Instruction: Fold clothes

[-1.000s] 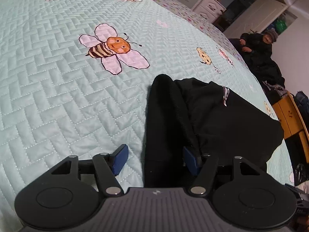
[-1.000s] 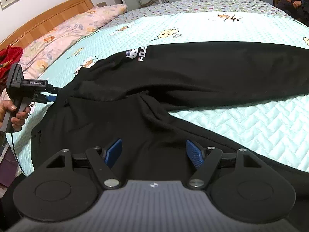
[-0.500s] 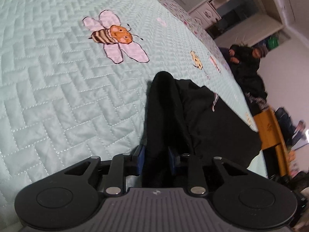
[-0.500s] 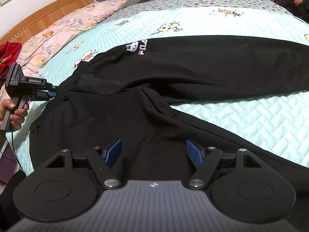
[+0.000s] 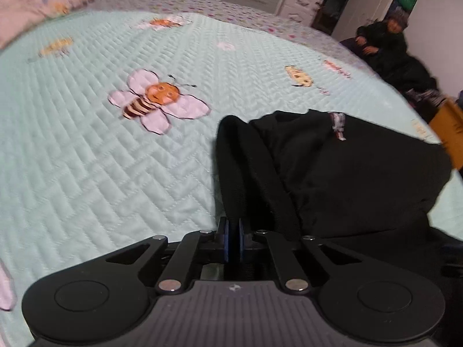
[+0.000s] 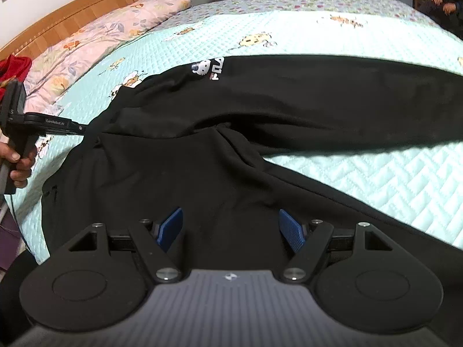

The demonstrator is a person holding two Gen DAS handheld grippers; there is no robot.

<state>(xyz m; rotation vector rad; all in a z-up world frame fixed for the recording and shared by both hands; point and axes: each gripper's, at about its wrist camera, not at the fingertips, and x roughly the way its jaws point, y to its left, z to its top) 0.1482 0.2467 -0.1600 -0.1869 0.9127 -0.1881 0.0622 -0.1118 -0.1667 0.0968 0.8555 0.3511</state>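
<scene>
Black trousers (image 6: 289,110) with a white cat logo lie spread across the mint quilted bed; both legs run off to the right. In the left wrist view the waistband end (image 5: 332,167) shows as a bunched black ridge. My left gripper (image 5: 233,241) is shut on the waistband edge; it also shows in the right wrist view (image 6: 82,128) at the far left, held by a hand. My right gripper (image 6: 231,228) is open, hovering just above the near leg's fabric, holding nothing.
The mint quilt (image 5: 101,159) with bee prints covers the bed. Floral pillows (image 6: 95,37) and a wooden headboard (image 6: 72,14) are at the left. A person in black (image 5: 387,49) sits beyond the far side. A wooden cabinet (image 5: 451,127) stands at the right.
My left gripper closed from open onto the waistband edge and tilted up, lifting the view. My right gripper stayed open and moved little.
</scene>
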